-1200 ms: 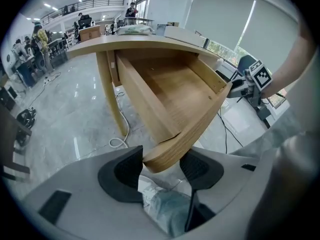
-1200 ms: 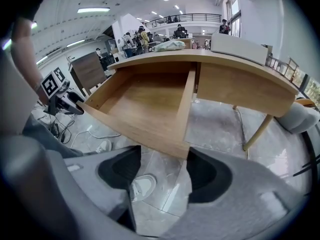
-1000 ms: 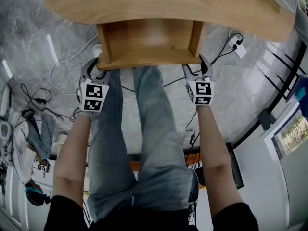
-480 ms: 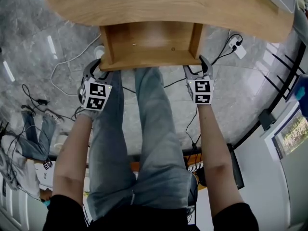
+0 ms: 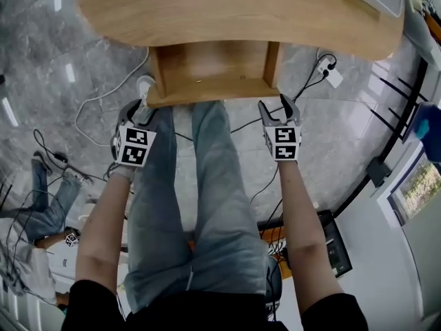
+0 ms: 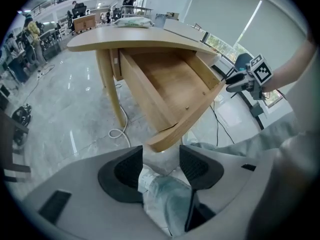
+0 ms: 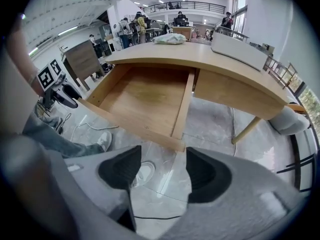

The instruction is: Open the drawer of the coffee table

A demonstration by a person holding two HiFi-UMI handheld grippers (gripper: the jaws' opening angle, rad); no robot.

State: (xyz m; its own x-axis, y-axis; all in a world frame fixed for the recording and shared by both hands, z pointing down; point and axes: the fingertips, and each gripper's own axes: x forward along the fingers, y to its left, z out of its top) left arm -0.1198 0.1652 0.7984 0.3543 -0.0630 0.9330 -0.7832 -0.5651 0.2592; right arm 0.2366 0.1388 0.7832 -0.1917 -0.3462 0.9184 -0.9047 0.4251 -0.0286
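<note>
The drawer (image 5: 212,66) stands pulled well out from under the coffee table's worktop (image 5: 227,12), its wooden bottom bare and its front board facing the person. The left claw (image 5: 132,109) hangs just off the drawer's front left corner and the right claw (image 5: 277,107) just off its front right corner. The person's legs (image 5: 207,185) lie between the 2.

Both claws are spread. In the left gripper view the pads frame only denim and floor below the drawer's corner. In the right gripper view they frame floor and a shoe (image 7: 136,173) below the drawer's front edge. Neither touches the wood.

The opening looks essentially done, so the step in hand is a clean release. To do it well:
- Move both claws straight back from the drawer's front, not sideways, so no pad clips a corner.
- Leave the jaws wide until they are well clear of the front board.
- Avoid any push toward the drawer, which would slide it shut.
- If more travel is wanted, grip both front corners again and pull evenly, so that the drawer does not skew.
</note>
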